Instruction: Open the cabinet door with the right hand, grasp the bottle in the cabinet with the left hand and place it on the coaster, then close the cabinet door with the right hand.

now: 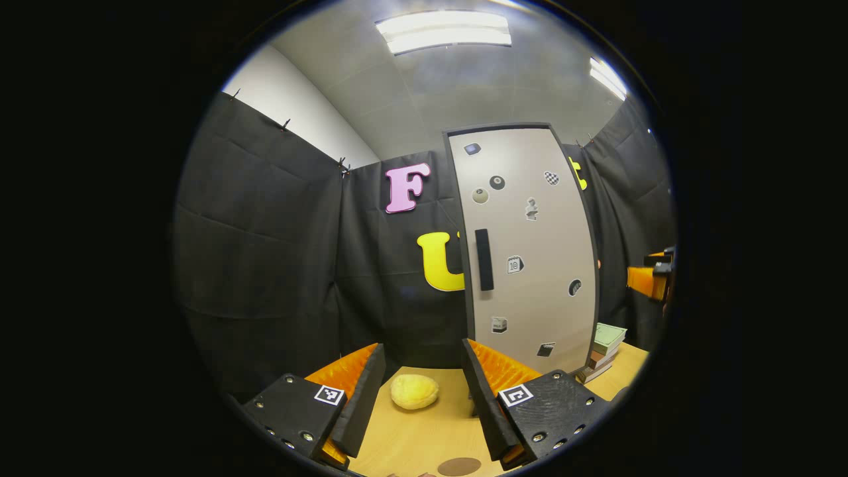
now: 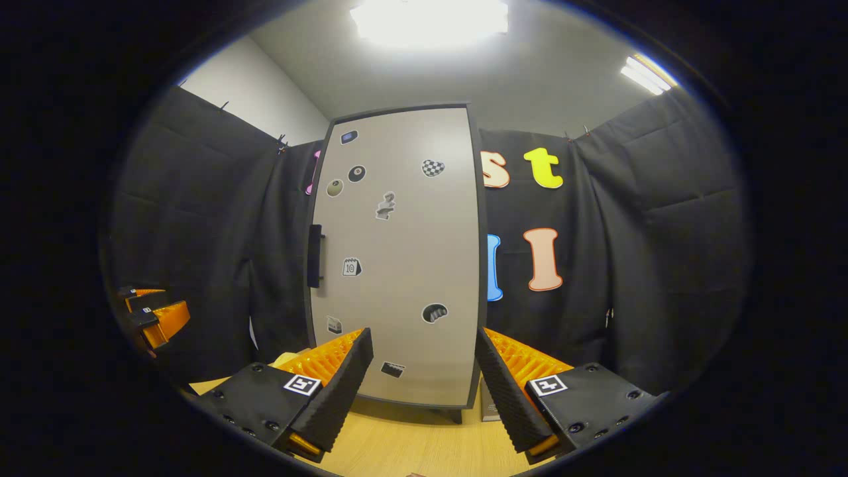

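While the tall pale-grey cabinet door (image 2: 397, 255) stands shut, the right gripper (image 2: 421, 377) hangs in front of its lower part with both fingers spread wide and nothing between them. The door's dark vertical bar handle (image 2: 315, 255) sits on its left edge, up and to the left of this gripper, well apart from the fingers. Small stickers dot the door face. Under the gripper lies a light wooden tabletop (image 2: 411, 450).

From the left gripper view, the left gripper (image 1: 424, 397) is also open, its fingers wide apart and holding nothing, low over the tabletop (image 1: 424, 444). Between and just beyond its fingers rests a soft yellow rounded lump (image 1: 414, 391), lying on the wood and touching neither finger. A flat round brown coaster (image 1: 459, 466) lies on the table close beneath this gripper, near its right finger. The cabinet door (image 1: 530, 252) rises ahead and slightly to the right, its handle (image 1: 484, 260) on the near left edge. Just right of the cabinet's foot sits a stack of books (image 1: 603, 354) with a green one on top.

The bottle is hidden behind the closed door.
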The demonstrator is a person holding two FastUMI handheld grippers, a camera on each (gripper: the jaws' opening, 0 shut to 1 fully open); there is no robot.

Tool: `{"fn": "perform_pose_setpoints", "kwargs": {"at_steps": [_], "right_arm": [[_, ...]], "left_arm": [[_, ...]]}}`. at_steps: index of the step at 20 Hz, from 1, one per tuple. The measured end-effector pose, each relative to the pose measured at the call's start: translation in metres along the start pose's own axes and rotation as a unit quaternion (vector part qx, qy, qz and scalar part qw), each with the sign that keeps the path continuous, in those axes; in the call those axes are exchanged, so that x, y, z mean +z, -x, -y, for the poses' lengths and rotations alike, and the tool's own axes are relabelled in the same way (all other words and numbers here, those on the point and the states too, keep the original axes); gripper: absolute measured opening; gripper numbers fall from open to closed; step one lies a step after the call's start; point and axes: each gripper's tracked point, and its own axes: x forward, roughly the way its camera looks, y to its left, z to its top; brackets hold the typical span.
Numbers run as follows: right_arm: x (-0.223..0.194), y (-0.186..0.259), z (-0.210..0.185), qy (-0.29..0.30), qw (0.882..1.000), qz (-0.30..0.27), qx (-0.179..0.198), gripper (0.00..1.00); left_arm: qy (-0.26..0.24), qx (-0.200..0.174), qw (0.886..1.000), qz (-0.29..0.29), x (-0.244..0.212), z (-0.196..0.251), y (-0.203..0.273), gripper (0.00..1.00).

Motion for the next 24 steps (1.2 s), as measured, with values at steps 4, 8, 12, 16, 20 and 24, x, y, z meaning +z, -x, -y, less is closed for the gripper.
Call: {"fn": "perform_pose_setpoints", "kwargs": {"at_steps": [4,8,12,16,20,24], "right_arm": [[0.015,-0.029,-0.036,0.014,1.000,0.007,0.024,0.98],[0.030,-0.058,-0.073,0.013,0.999,0.013,0.043,0.98],[0.043,-0.094,-0.108,0.016,0.998,0.017,0.056,0.99],[0.053,-0.132,-0.141,0.015,0.998,0.021,0.063,0.99],[0.059,-0.166,-0.166,0.015,0.998,0.023,0.061,0.99],[0.064,-0.200,-0.186,0.017,0.998,0.024,0.054,0.99]], "left_arm": [[0.003,0.003,1.000,-0.009,-0.012,-0.022,-0.013,0.66],[-0.002,0.014,1.000,-0.008,-0.018,-0.050,-0.022,0.67],[-0.004,0.024,1.000,-0.014,-0.030,-0.081,-0.029,0.67],[-0.019,0.044,0.999,-0.023,-0.049,-0.114,-0.036,0.67],[-0.015,0.056,0.998,-0.039,-0.072,-0.143,-0.045,0.67],[-0.013,0.068,0.996,-0.053,-0.090,-0.172,-0.055,0.66]]}}
